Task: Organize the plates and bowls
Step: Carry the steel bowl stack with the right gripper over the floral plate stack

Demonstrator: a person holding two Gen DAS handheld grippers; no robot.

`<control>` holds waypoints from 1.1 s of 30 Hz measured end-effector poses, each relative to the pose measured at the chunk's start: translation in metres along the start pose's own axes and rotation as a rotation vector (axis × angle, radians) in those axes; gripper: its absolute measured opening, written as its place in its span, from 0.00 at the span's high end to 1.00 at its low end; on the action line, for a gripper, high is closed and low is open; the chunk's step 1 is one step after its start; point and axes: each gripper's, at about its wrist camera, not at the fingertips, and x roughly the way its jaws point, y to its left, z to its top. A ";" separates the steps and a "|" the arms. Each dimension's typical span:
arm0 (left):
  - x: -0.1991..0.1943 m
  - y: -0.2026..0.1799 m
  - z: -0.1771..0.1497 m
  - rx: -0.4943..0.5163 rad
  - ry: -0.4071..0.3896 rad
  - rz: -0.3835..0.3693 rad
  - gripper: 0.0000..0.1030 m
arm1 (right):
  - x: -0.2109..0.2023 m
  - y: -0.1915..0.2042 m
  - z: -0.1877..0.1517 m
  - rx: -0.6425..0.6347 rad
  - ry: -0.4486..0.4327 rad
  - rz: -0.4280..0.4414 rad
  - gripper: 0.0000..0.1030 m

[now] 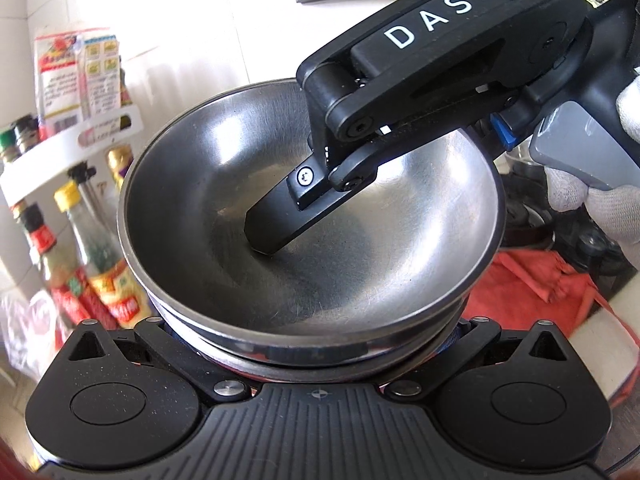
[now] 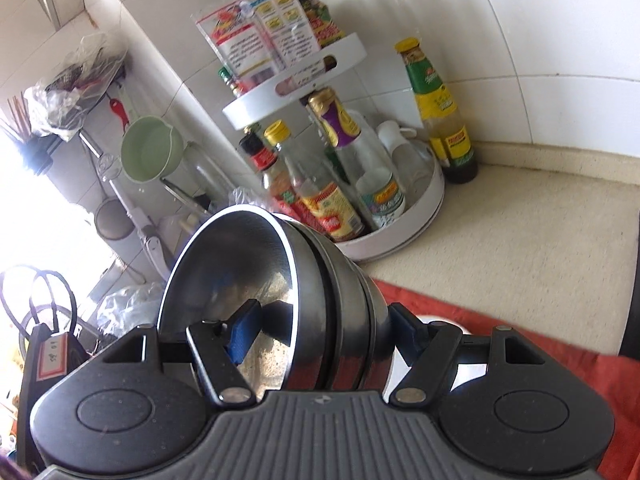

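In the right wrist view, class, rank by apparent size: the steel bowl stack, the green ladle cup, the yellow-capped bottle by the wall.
1. Steel bowl stack, though it is nearest the camera, which inflates it.
2 and 3. Yellow-capped bottle and green ladle cup look too similar to rank.

Left gripper [image 1: 320,344] jaws hidden under stacked bowls [image 1: 312,216].
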 end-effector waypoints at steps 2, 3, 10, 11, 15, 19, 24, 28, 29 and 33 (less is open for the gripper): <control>-0.003 -0.004 -0.008 -0.011 0.017 0.000 0.00 | 0.003 0.000 -0.010 0.011 0.018 0.005 0.34; -0.005 -0.006 -0.013 -0.016 0.028 0.000 0.00 | 0.005 0.000 -0.015 0.019 0.027 0.007 0.34; 0.001 -0.009 -0.039 -0.052 0.090 -0.006 0.00 | 0.025 -0.010 -0.043 0.071 0.070 0.000 0.34; 0.007 -0.005 -0.039 -0.056 0.099 -0.009 0.00 | 0.029 -0.012 -0.045 0.079 0.076 -0.004 0.34; 0.022 0.002 -0.049 -0.066 0.120 -0.010 0.00 | 0.046 -0.024 -0.051 0.113 0.084 -0.004 0.34; 0.038 0.009 -0.056 -0.095 0.146 -0.023 0.00 | 0.062 -0.038 -0.055 0.148 0.107 -0.005 0.34; 0.051 0.009 -0.063 -0.096 0.180 -0.036 0.00 | 0.076 -0.053 -0.054 0.175 0.133 -0.013 0.34; 0.063 0.011 -0.066 -0.086 0.206 -0.040 0.00 | 0.084 -0.061 -0.054 0.173 0.137 -0.028 0.35; 0.065 0.011 -0.066 -0.085 0.212 -0.039 0.00 | 0.087 -0.062 -0.054 0.170 0.136 -0.028 0.35; 0.075 0.015 -0.068 -0.072 0.242 -0.036 0.00 | 0.095 -0.070 -0.056 0.186 0.136 -0.026 0.35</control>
